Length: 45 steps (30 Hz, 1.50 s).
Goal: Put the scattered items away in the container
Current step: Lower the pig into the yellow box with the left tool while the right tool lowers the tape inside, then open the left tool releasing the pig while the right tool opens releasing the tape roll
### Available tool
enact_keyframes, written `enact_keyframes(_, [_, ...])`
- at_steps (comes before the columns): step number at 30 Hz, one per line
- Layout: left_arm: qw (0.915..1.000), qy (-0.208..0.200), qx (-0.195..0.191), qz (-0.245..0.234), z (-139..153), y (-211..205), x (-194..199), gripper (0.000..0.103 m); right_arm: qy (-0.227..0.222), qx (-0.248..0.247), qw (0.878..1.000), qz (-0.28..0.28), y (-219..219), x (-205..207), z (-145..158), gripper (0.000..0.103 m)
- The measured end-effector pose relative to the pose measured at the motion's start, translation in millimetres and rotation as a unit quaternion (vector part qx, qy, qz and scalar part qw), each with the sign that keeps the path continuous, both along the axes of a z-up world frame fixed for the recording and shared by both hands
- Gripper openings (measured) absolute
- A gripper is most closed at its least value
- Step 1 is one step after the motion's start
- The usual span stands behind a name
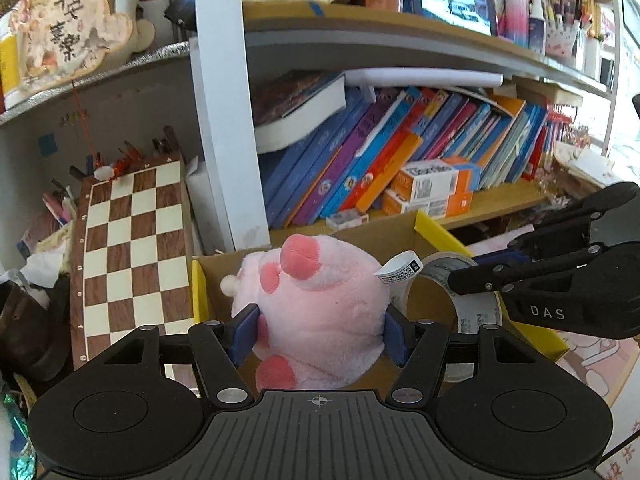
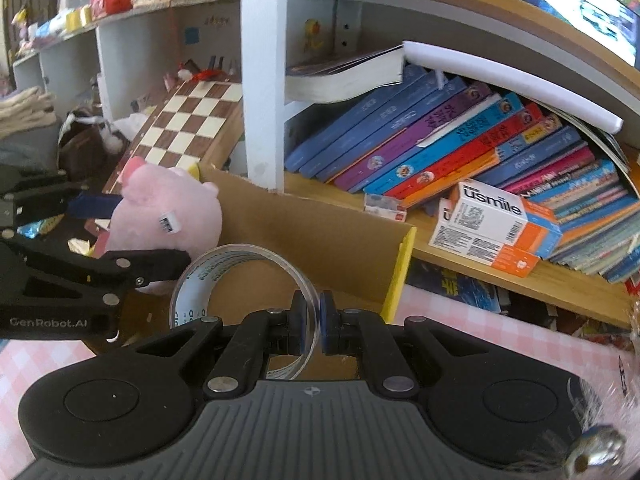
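A pink plush pig [image 1: 320, 312] hangs over the open cardboard box [image 1: 216, 276], squeezed between the blue pads of my left gripper [image 1: 320, 338]. Its white label [image 1: 400, 270] sticks out to the right. My right gripper [image 2: 314, 322] is shut on the rim of a clear tape roll [image 2: 240, 280], held over the same box [image 2: 320, 236]. In the left wrist view the tape roll [image 1: 472, 308] sits just right of the pig, with the right gripper [image 1: 560, 280] coming in from the right. In the right wrist view the pig [image 2: 168, 216] and the left gripper [image 2: 96, 236] are at the left.
The box has yellow-edged flaps [image 2: 400, 272] and stands before a shelf of leaning books [image 2: 460, 148] and orange-white cartons [image 2: 496, 224]. A chessboard [image 1: 132, 256] leans at the left. A pink checked cloth [image 2: 480, 332] covers the surface on the right. Clutter lies at the far left.
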<state>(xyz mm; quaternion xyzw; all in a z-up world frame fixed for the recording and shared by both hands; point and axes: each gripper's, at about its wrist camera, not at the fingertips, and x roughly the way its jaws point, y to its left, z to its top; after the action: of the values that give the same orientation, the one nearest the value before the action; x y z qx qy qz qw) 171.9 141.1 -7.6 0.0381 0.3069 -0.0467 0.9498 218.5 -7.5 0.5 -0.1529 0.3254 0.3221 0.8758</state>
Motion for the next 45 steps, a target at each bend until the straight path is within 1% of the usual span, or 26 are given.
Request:
enact_keyframes(3, [0.9999,0.008,0.006,-0.005,-3.6,0.5,4.4,0.063,0.000,-0.012,1.000,0.013,6.2,3.4,-5.9,0.007])
enact_keyframes(8, [0.9996,0.022,0.011,-0.012,-10.3,2.1,11.5,0.063,0.011,-0.029,0.999,0.033,13.8,7.7,-16.9,0.006])
enact_keyframes(16, [0.9982,0.054,0.016,-0.020,-25.5,5.3,25.2,0.063,0.026,-0.060,0.996,0.062,24.2,14.5,-32.0,0.007])
enact_keyframes(26, [0.9963,0.079,0.022,-0.026,-39.7,6.2,35.7,0.063,0.039,-0.104,0.989,0.094,34.6,21.0,-49.0,0.007])
enact_keyframes(30, [0.9960,0.080,0.023,-0.032,-41.1,5.6,36.3,0.063,0.042,-0.119,0.986,0.106,37.2,22.6,-54.3,0.007])
enact_keyframes(37, [0.9953,0.085,0.036,-0.027,-42.0,3.2,37.0,0.065,0.045,-0.126,0.985,0.113,41.4,24.0,-57.6,0.006])
enact_keyframes(43, [0.9948,0.092,0.038,-0.026,-43.8,3.7,37.3,0.065,0.045,-0.128,0.984,0.116,41.9,25.2,-58.8,0.006])
enact_keyframes(45, [0.9947,0.092,0.037,-0.026,-43.7,3.7,37.4,0.067,0.046,-0.129,0.984,0.117,42.2,25.6,-58.9,0.006])
